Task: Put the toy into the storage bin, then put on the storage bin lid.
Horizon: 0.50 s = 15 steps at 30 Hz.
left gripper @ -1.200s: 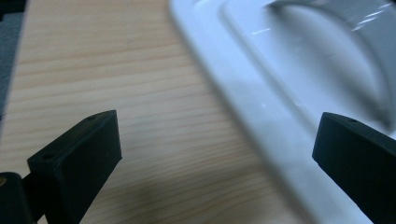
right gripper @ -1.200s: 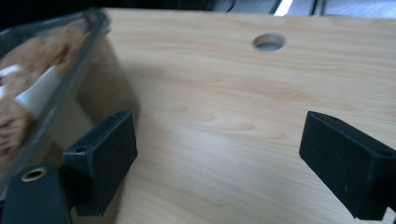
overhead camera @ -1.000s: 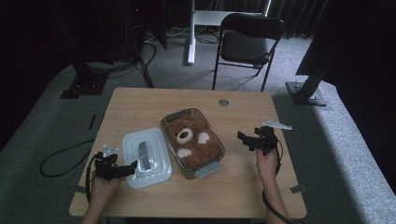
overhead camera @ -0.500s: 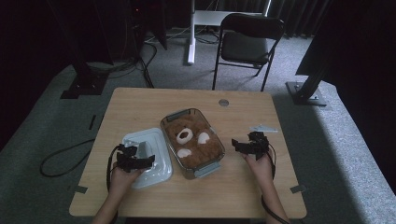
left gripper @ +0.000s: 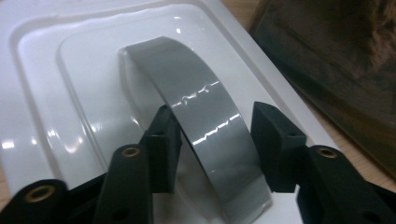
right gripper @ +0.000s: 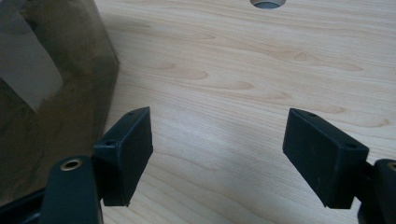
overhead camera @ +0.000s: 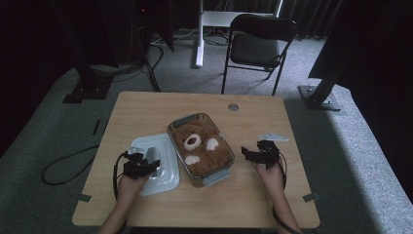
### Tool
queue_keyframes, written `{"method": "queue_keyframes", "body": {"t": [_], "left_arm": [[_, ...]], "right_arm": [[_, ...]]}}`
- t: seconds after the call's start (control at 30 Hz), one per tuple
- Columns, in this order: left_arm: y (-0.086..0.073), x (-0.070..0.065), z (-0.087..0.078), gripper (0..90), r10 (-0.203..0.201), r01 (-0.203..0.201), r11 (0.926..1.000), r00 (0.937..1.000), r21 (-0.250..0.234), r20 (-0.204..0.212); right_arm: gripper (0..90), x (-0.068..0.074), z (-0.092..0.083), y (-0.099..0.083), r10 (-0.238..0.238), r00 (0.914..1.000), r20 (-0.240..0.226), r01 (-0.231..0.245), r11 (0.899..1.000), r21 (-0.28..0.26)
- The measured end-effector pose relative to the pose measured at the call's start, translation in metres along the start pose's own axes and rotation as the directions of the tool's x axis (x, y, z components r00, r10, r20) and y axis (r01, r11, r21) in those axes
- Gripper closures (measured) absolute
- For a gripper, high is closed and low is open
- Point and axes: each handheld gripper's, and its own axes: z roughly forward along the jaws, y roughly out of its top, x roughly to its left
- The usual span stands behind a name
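Two grippers have moved in since a second ago: the left gripper (left gripper: 212, 140), jaws just closing, straddles the lid's (overhead camera: 163, 175) grey handle (left gripper: 201, 126); whether they clamp it is unclear. The right gripper (right gripper: 217, 154), jaws apart and narrowing over bare table (right gripper: 243, 70), sits beside the box (overhead camera: 200, 148).

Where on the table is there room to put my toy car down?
The far strip of the table behind the clear box with the teddy bear is bare except for a small round cap. The near edge between the two forearms is free too. It's crowded around the white lid and the box.
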Motion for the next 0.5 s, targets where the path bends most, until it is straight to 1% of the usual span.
{"method": "queue_keyframes", "body": {"t": [0.1,0.17,0.23,0.27,0.33,0.37,0.4,0.43,0.5], "left_arm": [[-0.001,0.005,-0.004,61.2,-0.037,0.038,0.9990,0.9991,-0.026,0.019],[0.000,0.008,-0.008,64.4,-0.054,0.055,0.9974,0.9981,-0.047,0.029],[0.001,0.010,-0.013,67.0,-0.058,0.060,0.9959,0.9979,-0.068,0.031],[0.001,0.010,-0.013,68.0,-0.058,0.060,0.9959,0.9979,-0.068,0.031],[0.003,0.011,-0.017,68.6,-0.057,0.059,0.9946,0.9979,-0.085,0.032],[0.003,0.011,-0.018,69.0,-0.053,0.055,0.9947,0.9982,-0.087,0.029],[0.004,0.011,-0.019,69.1,-0.051,0.053,0.9947,0.9983,-0.088,0.027],[0.004,0.012,-0.020,69.2,-0.051,0.053,0.9944,0.9984,-0.092,0.024],[0.004,0.012,-0.021,69.4,-0.056,0.058,0.9940,0.9982,-0.093,0.023]], "right_arm": [[23.1,-0.001,0.001,-0.002,0.001,1.0000,-0.002,-0.001,1.000,0.005],[20.7,-0.002,0.003,-0.003,0.006,1.0000,-0.005,-0.006,1.000,0.009],[18.7,-0.003,0.007,-0.005,0.019,0.9998,-0.005,-0.018,1.000,0.019],[18.7,-0.003,0.007,-0.005,0.019,0.9998,-0.005,-0.018,1.000,0.019],[11.1,-0.005,0.010,-0.007,0.032,0.9989,-0.036,-0.031,0.999,0.029],[11.2,-0.004,0.012,-0.008,0.031,0.9987,-0.039,-0.030,0.999,0.038],[11.2,-0.004,0.014,-0.009,0.033,0.9988,-0.036,-0.032,0.999,0.037],[11.2,-0.004,0.015,-0.009,0.035,0.9985,-0.042,-0.033,0.999,0.036],[11.2,-0.003,0.018,-0.010,0.044,0.9965,-0.071,-0.042,0.999,0.029]]}}
